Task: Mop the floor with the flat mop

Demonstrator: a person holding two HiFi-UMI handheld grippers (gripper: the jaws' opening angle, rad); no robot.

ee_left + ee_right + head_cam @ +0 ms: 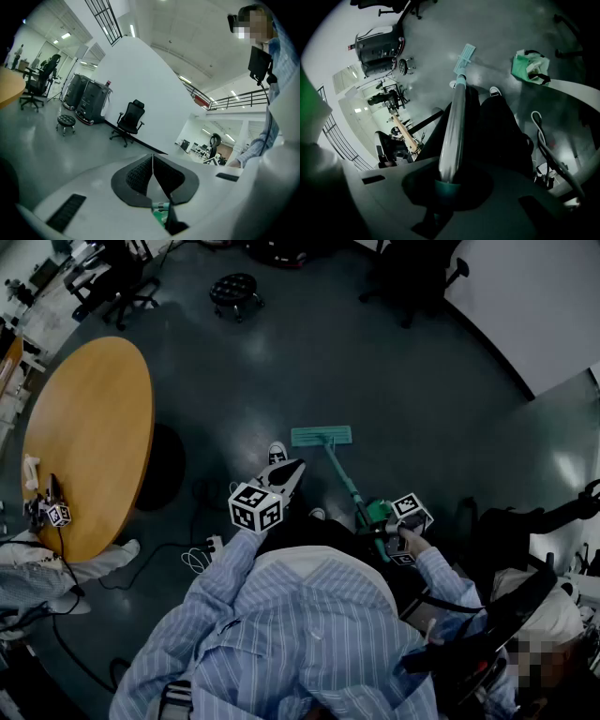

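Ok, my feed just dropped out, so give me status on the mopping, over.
Left tool shut, empty. Right tool shut on mop handle. Mop head flat on floor, beside shoe. Stool well ahead.

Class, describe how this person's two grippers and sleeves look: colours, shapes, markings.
The left gripper is a smooth white shell with dark ribbed pads; the right gripper has the same pale shell. Each carries a cube of black-and-white square markers. Both sleeves are blue-and-white striped shirt cloth.
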